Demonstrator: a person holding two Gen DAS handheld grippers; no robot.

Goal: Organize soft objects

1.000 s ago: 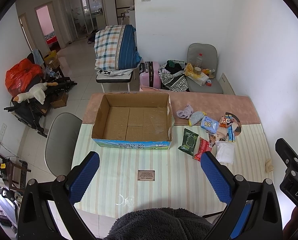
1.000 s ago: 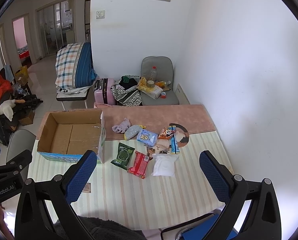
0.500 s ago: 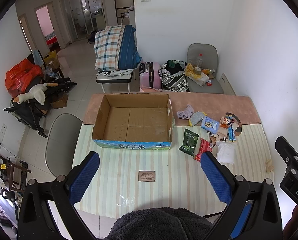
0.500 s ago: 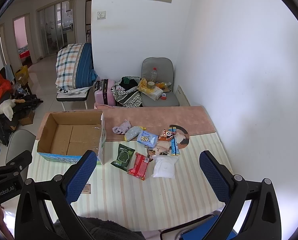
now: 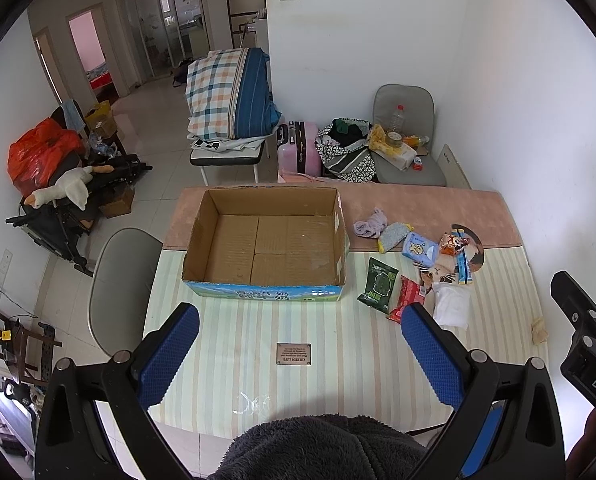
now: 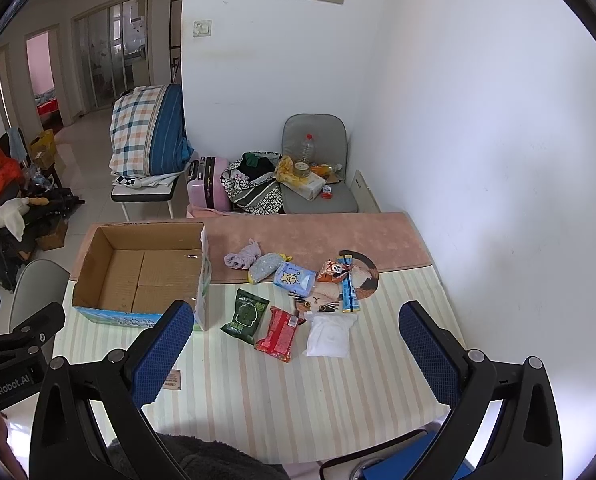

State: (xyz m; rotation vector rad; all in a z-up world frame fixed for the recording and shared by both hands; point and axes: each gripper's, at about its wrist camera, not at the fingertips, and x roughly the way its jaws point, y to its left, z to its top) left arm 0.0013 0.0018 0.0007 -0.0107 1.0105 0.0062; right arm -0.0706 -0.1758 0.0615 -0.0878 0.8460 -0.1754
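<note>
An open, empty cardboard box (image 5: 266, 248) (image 6: 138, 276) stands on the striped table (image 5: 258, 340). To its right lie several soft items: a lilac cloth (image 5: 369, 226) (image 6: 242, 258), a grey pouch (image 5: 391, 234), a blue packet (image 5: 417, 246) (image 6: 294, 278), a green packet (image 5: 377, 286) (image 6: 245, 316), a red packet (image 5: 405, 298) (image 6: 280, 334), a white packet (image 5: 451, 308) (image 6: 329, 334) and a cat-print fan (image 6: 337, 288). My left gripper (image 5: 298, 352) is open and empty above the table's near edge. My right gripper (image 6: 294, 352) is open and empty, nearer the packets.
A grey chair (image 5: 118, 280) stands left of the table. The white wall (image 6: 497, 160) runs along the right side. A pink runner (image 5: 417, 208) covers the table's far end. A small label (image 5: 294, 354) lies on the table. Chairs and a suitcase stand behind.
Both views have shifted slightly; the grippers have drifted a little toward the table. Nothing on the table has moved.
</note>
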